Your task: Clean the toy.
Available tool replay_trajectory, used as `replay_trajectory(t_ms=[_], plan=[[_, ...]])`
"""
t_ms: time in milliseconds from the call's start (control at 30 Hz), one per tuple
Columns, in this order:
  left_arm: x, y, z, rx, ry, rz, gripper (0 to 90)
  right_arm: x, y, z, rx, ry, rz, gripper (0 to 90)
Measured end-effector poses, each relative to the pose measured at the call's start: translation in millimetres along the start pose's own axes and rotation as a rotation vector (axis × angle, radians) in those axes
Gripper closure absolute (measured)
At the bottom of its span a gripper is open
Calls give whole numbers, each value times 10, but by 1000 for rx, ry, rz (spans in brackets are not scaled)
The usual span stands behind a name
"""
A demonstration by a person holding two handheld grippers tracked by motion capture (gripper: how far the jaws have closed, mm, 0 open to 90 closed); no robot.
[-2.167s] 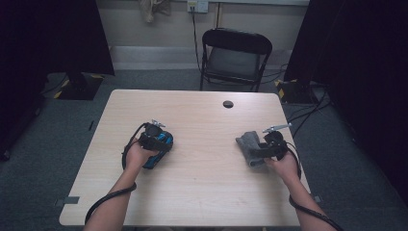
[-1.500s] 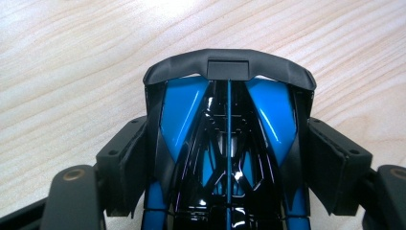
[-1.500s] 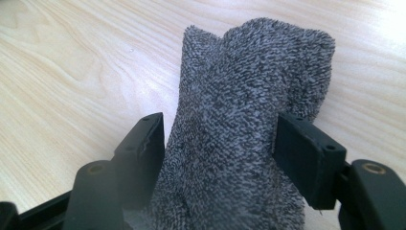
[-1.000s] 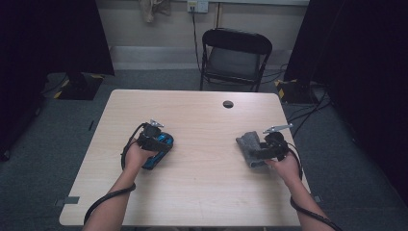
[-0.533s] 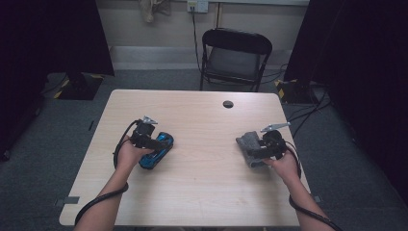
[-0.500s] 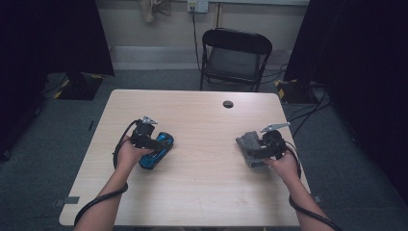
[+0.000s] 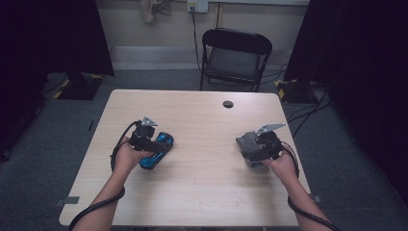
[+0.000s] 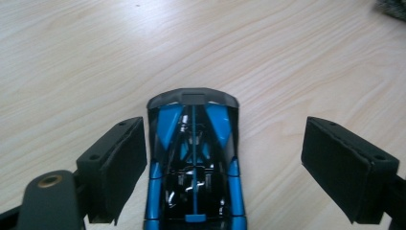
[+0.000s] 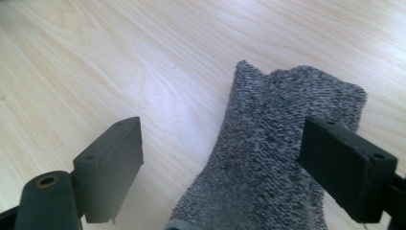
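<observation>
High view: left gripper [image 7: 155, 145] spread over blue toy car [image 7: 159, 149], right gripper [image 7: 254, 147] spread over grey cloth [image 7: 246, 143]

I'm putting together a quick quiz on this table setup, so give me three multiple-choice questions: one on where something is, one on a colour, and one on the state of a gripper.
1. Where does the toy car lie?
A. Between the left gripper's jaws
B. On the chair
C. Under the cloth

2. What colour is the cloth by the right gripper?
A. Red
B. Grey
C. Yellow

3. How do the left gripper's jaws stand?
A. Shut on the car
B. Shut on nothing
C. Open, a gap to the car on the right side

Answers:
1 A, the left gripper view has the car on the table with one jaw on each side.
2 B, the right gripper view shows speckled grey fabric.
3 C, bare wood shows between the car and the right jaw.
</observation>
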State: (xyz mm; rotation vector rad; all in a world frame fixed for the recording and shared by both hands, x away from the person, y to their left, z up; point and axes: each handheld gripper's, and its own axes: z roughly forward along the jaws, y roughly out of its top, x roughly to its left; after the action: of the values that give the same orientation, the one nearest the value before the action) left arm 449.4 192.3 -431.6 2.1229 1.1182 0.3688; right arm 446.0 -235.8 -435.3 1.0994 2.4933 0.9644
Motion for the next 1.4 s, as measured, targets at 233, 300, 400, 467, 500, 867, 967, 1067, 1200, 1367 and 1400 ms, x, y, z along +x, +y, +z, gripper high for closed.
replay_trajectory(t_ms=[233, 300, 400, 467, 500, 867, 967, 1067, 1200, 1367, 1400], plan=[[-44, -8, -43, -15, -14, 7, 154, 109, 62, -11, -26, 18, -28, 145], [-58, -22, -44, -11, -22, 15, 154, 129, 72, -8, -27, 31, -34, 145], [-82, -44, -49, -13, -19, 27, 154, 165, 80, -4, -22, 37, -50, 144], [-96, -51, -49, -16, -20, 24, 154, 177, 82, -4, -24, 37, -52, 144], [-122, -62, -55, -11, -27, 29, 154, 201, 93, -1, -25, 46, -59, 144], [-283, -100, -98, -19, -62, 63, 157, 382, 155, 27, -30, 86, -101, 145], [-314, -116, -92, -18, -68, 75, 156, 431, 160, 39, -28, 99, -109, 147], [-359, -130, -94, -21, -78, 85, 156, 470, 161, 53, -25, 114, -117, 146], [-415, -134, -103, -31, -93, 89, 156, 506, 155, 71, -25, 123, -121, 145], [-473, -156, -110, -42, -108, 95, 156, 547, 136, 93, -24, 133, -119, 145], [-486, -163, -108, -40, -118, 92, 155, 558, 132, 97, -25, 136, -122, 145]])
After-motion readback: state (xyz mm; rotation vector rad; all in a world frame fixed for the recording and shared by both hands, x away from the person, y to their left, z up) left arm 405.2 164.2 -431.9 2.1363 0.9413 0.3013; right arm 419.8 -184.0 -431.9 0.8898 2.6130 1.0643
